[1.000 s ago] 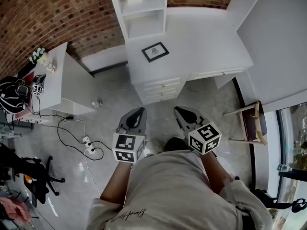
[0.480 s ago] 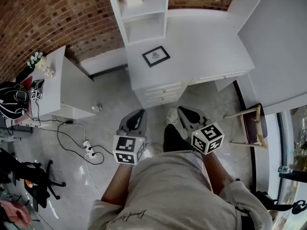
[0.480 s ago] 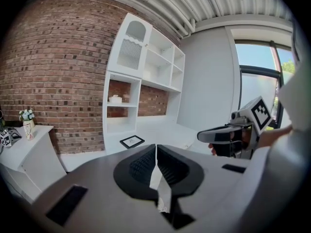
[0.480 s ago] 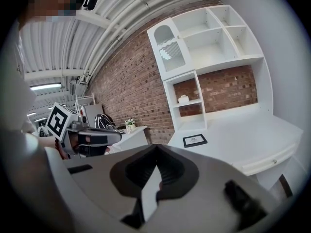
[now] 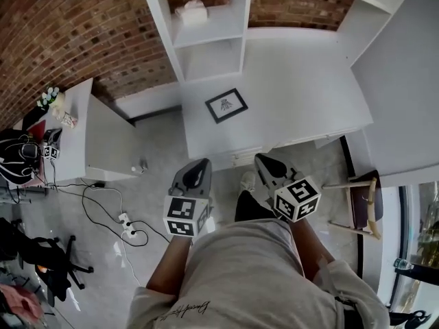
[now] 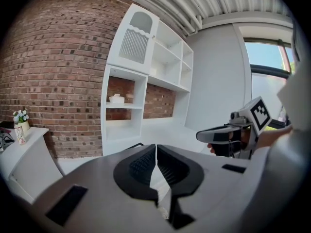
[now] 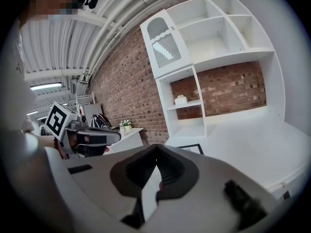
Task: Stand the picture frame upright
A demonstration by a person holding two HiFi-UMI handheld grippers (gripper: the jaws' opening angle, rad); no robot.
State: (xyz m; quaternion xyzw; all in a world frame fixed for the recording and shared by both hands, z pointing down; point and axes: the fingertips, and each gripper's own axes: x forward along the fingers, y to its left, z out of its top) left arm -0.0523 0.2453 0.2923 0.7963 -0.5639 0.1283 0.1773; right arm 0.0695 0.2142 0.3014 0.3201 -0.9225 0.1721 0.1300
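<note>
A black picture frame (image 5: pixel 227 105) lies flat on the white desk (image 5: pixel 302 81), close to its left front corner; its edge shows as a dark strip in the right gripper view (image 7: pixel 190 149). My left gripper (image 5: pixel 198 166) hangs over the floor short of the desk, jaws shut with nothing between them. My right gripper (image 5: pixel 263 162) hovers beside it near the desk's front edge, also shut and empty. Both are well short of the frame. In the left gripper view the right gripper (image 6: pixel 224 136) shows at the right; the frame's corner (image 6: pixel 135 145) peeks above the jaws.
A white shelf unit (image 5: pixel 206 29) stands at the desk's back left against a brick wall, a small white object (image 5: pixel 191 11) on its upper shelf. A low white side table (image 5: pixel 86 132) is at left, cables and a power strip (image 5: pixel 127 218) on the floor, a chair (image 5: pixel 360 201) at right.
The person has stepped toward the desk: desk and frame have slid nearer and lower in the head view. Both grippers keep their pose and stay shut.
</note>
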